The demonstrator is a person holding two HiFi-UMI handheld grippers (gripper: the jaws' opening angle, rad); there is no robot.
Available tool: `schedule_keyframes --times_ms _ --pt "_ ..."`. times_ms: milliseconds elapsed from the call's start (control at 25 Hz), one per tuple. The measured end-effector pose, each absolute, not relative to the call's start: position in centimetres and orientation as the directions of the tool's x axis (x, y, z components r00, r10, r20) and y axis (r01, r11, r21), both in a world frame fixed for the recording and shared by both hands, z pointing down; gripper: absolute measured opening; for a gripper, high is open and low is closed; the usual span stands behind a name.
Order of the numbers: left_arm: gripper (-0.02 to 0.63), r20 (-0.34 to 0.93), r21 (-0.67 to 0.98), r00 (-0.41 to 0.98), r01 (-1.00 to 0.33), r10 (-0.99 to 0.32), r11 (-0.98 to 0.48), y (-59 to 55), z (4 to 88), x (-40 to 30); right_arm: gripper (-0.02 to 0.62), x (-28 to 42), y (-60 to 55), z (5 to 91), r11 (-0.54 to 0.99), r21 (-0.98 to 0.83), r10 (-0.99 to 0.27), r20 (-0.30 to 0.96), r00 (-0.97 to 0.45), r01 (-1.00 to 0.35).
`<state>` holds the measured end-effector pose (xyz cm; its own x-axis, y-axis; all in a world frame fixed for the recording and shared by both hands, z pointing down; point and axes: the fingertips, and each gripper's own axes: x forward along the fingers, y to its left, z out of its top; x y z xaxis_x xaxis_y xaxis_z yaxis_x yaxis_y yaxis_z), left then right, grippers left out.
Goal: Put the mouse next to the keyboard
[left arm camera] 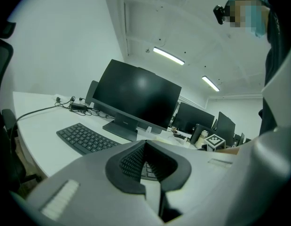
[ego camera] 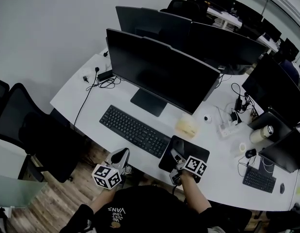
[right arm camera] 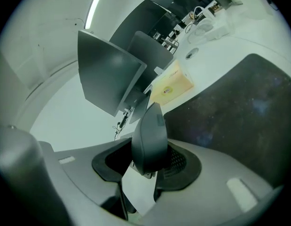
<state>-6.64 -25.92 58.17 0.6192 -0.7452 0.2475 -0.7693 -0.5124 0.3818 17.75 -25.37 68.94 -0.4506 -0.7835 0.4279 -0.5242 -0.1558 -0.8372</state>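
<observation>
A dark grey mouse [right arm camera: 149, 131] stands on edge between the jaws of my right gripper [right arm camera: 146, 163], which is shut on it. That gripper [ego camera: 178, 158] hovers over the near edge of the black mouse pad [ego camera: 193, 152], just right of the black keyboard [ego camera: 134, 130]. The pad [right arm camera: 239, 121] fills the right of the right gripper view. My left gripper [ego camera: 120, 155] hangs at the desk's front edge below the keyboard's right end. Its jaws [left arm camera: 145, 166] are shut with nothing in them, and the keyboard [left arm camera: 84, 138] lies ahead of them.
A large monitor [ego camera: 159, 72] stands behind the keyboard, with a yellowish box [ego camera: 187, 126] by its right side. Cables and a power strip [ego camera: 229, 125] lie further right. A black office chair [ego camera: 28, 130] is at the left, and more monitors stand behind and to the right.
</observation>
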Motion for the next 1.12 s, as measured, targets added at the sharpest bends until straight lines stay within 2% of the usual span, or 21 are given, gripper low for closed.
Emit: schedule_keyframes --times_ms 480,760,960,1120 --pt "0.002 0.257 0.405 0.62 -0.765 -0.741 -0.5 -27.6 59.0 -8.5 0.175 17.3 -26.8 72.0 -0.27 -0.808 -0.758 0.513 -0.401 -0.523" --pt "0.002 0.262 0.417 0.617 -0.766 -0.742 -0.49 -27.4 59.4 -8.8 0.175 16.3 -26.7 72.9 -0.305 -0.813 -0.717 0.539 -0.441 -0.497" --pt "0.002 0.267 0.421 0.607 -0.772 -0.749 -0.476 -27.0 59.6 -9.2 0.176 16.0 -27.0 72.7 -0.293 -0.757 -0.69 0.59 -0.419 -0.584" --pt "0.002 0.267 0.422 0.598 -0.777 -0.755 -0.466 -26.8 59.8 -9.4 0.258 16.0 -27.4 72.4 -0.261 -0.712 -0.679 0.615 -0.4 -0.651"
